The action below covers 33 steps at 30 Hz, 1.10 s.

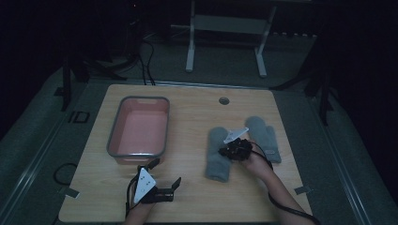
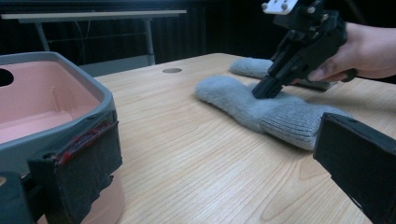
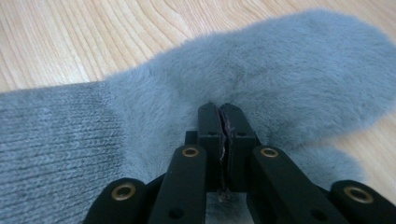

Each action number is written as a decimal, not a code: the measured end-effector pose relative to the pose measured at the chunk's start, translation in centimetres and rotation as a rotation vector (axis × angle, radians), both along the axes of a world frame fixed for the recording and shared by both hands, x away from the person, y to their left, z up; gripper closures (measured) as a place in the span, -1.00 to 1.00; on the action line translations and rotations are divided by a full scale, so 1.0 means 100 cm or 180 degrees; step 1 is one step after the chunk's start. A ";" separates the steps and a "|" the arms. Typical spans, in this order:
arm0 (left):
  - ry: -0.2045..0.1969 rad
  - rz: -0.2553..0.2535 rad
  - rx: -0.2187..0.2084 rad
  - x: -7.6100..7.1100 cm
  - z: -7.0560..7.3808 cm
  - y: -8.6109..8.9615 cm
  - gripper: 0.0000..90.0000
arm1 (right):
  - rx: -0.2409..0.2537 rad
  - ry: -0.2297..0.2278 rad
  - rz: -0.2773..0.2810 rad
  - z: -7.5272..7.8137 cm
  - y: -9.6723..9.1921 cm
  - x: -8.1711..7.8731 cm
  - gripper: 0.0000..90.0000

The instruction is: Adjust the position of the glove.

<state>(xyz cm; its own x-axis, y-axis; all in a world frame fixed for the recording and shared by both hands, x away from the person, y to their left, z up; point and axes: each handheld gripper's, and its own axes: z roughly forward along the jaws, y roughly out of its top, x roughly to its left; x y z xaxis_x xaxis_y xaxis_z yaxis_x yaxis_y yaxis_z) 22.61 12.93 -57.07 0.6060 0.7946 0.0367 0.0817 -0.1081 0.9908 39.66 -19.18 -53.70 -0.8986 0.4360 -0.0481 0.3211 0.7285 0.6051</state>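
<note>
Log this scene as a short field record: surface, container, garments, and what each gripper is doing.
surface: light wooden table
container: pink plastic tub with grey rim, on the table's left side
garments: two fluffy grey knitted mittens; near mitten, far mitten, lying flat on the right side
right gripper: jaws shut, tips pressed into the near mitten's fluffy part; whether fabric is pinched cannot be told
left gripper: jaws open, nothing between them, close in front of the tub
</note>
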 end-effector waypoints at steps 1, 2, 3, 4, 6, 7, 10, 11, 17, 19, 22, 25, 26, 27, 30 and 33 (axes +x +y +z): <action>-0.0001 -0.0002 0.0004 0.000 0.000 0.000 -0.97 | 0.0004 0.0003 0.0042 0.000 0.001 0.003 0.94; -0.0001 -0.0003 0.0003 0.000 0.000 0.000 -0.97 | -0.0012 -0.0051 0.0107 0.000 0.002 0.005 0.94; -0.0001 -0.0004 0.0006 0.000 0.000 0.000 -0.97 | -0.0006 -0.0045 0.0118 0.000 0.004 0.008 0.94; 0.0000 -0.0005 0.0005 0.000 0.000 0.000 -0.97 | 0.0006 -0.0041 0.0159 -0.001 0.006 0.011 0.94; 0.0000 -0.0001 -0.0005 0.000 0.000 0.000 -0.97 | 0.0029 -0.0018 0.0217 -0.001 0.010 0.015 0.94; -0.0001 -0.0001 -0.0006 0.000 0.000 0.000 -0.97 | 0.0042 -0.0003 0.0243 -0.001 0.012 0.017 0.94; -0.0001 -0.0003 -0.0005 0.000 0.000 0.000 -0.97 | 0.0024 0.0014 0.0353 -0.001 0.018 0.024 0.94; 0.0000 -0.0003 -0.0006 0.000 0.000 0.000 -0.97 | 0.0010 0.0024 0.0379 0.000 0.020 0.026 0.94; -0.0002 -0.0009 -0.0009 0.000 0.000 0.000 -0.97 | -0.0131 0.0116 0.0460 0.005 0.028 0.035 0.93; -0.0001 -0.0012 -0.0012 0.000 0.000 0.000 -0.97 | -0.0134 0.0109 0.0468 0.005 0.028 0.035 0.92; -0.0002 -0.0010 -0.0014 0.000 0.000 0.000 -0.97 | -0.0063 0.0070 0.0425 0.014 0.025 0.032 0.68; -0.0001 -0.0011 -0.0014 0.000 0.000 0.001 -0.97 | -0.0014 0.0002 0.0384 0.020 0.021 0.028 0.51; -0.0001 -0.0009 -0.0014 0.000 0.000 0.001 -0.97 | 0.0045 -0.0019 0.0346 0.024 0.018 0.026 0.42; 0.0000 -0.0010 -0.0013 0.000 0.000 0.001 -0.97 | 0.0118 0.0002 0.0281 0.028 0.015 0.024 0.30; 0.0006 -0.0014 -0.0022 0.000 0.000 0.000 -0.97 | 0.0260 0.0051 -0.0005 0.039 0.001 0.020 0.13; 0.0004 -0.0019 -0.0031 0.000 0.000 0.000 -0.97 | 0.0439 -0.0061 -0.0305 0.048 -0.019 0.014 -0.02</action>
